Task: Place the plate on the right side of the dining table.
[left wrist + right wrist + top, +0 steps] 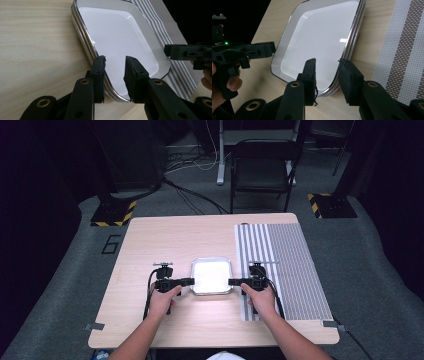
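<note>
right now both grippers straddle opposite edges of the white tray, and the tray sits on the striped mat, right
Not quite. The tray sits on the bare wood table, not on the striped mat, which lies beside it toward the right gripper. The high view shows this. The rest holds: the left gripper and the right one straddle opposite edges.

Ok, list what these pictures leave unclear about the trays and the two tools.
- How many white trays are stacked: both gripper views show layered rims, too fine to count.
- Whether the left tool presses the rim: its own jaws hide the contact.
- Same for the right tool, in the right gripper view.
- Tray surface in the high view: washed out by glare.
- Striped mat: cut off by the frame edge.
</note>
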